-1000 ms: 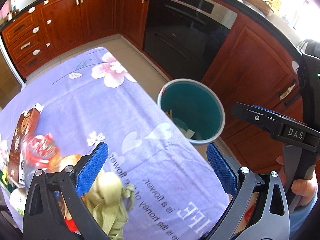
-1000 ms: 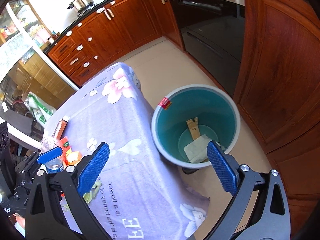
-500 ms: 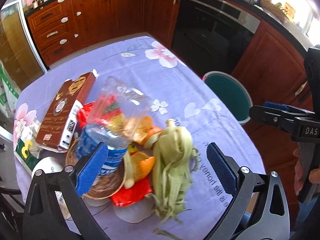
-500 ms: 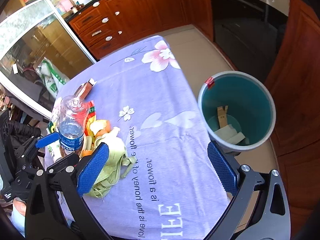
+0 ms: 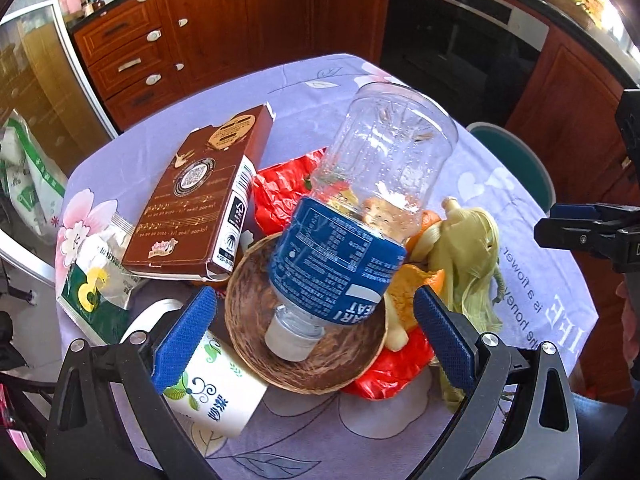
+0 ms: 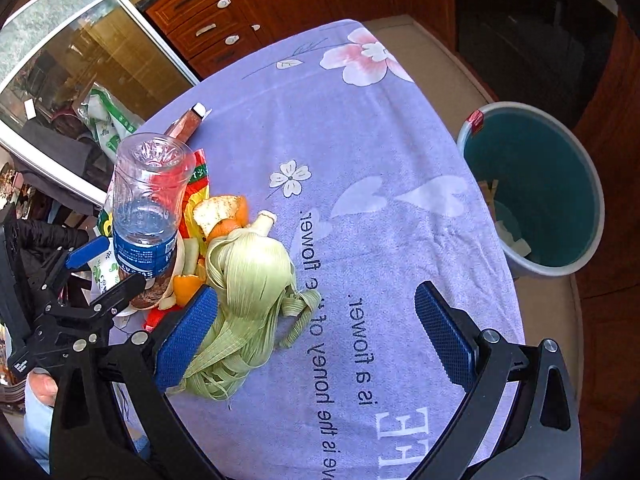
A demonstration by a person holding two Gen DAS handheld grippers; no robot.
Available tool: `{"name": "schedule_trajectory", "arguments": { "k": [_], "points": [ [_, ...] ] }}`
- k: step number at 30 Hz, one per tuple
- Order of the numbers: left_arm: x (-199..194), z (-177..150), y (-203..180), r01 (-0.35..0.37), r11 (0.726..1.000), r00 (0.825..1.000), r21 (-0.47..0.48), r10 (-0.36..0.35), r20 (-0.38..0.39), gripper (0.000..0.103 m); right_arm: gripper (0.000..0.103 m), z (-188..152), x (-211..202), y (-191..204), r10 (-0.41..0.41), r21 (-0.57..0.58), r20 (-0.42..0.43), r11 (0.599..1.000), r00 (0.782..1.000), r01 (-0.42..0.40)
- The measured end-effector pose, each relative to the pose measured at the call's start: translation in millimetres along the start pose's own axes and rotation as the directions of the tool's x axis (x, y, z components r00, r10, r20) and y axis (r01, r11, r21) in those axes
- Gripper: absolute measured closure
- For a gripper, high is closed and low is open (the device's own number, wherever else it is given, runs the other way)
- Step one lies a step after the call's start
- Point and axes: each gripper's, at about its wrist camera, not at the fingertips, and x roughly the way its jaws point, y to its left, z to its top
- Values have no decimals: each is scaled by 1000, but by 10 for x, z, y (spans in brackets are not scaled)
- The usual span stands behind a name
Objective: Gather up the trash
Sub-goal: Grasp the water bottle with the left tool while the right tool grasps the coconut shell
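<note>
Jaws on my left gripper (image 5: 314, 322) stand wide and empty, and where a second ago they looked out over bare cloth toward the bin, they now frame the trash heap. Right between the pads an upturned plastic bottle (image 5: 360, 216) rests cap-down in a brown woven bowl (image 5: 304, 360). That tells me the left side has swung in for its next pick, and I judge the bottle the likely target.

Just left of the pads lies a white paper cup (image 5: 208, 384), with a brown carton (image 5: 200, 200) beyond it; to the right sit orange peel (image 5: 416, 280) and corn husks (image 5: 472, 256), red wrappers (image 5: 280, 188) underneath.

My right gripper (image 6: 316, 340) is also spread wide, holding nothing, its left pad over the corn husks. It too has turned from the bin to the table.

Everything sits on a lilac flowered tablecloth (image 6: 360, 140). The teal trash bin (image 6: 536, 184) stands on the floor off the table's far-right edge, a few scraps inside. Around us are red-brown kitchen cabinets (image 5: 192, 40) and a dark oven (image 5: 460, 36).
</note>
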Motion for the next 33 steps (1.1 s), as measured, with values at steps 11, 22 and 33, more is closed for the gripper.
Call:
{"name": "schedule_trajectory", "arguments": {
  "k": [11, 22, 33],
  "points": [
    [111, 106, -67, 35, 998, 999, 52, -36, 8, 25, 8, -24, 180, -71, 0, 26, -41, 1000, 999, 1],
    [-33, 100, -5, 35, 999, 999, -16, -35, 42, 32, 8, -18, 267, 113, 13, -15, -52, 1000, 999, -14],
    [-181, 53, 156, 49, 997, 997, -67, -45, 68, 32, 8, 15, 437, 364, 37, -63, -71, 997, 997, -42]
  ]
}}
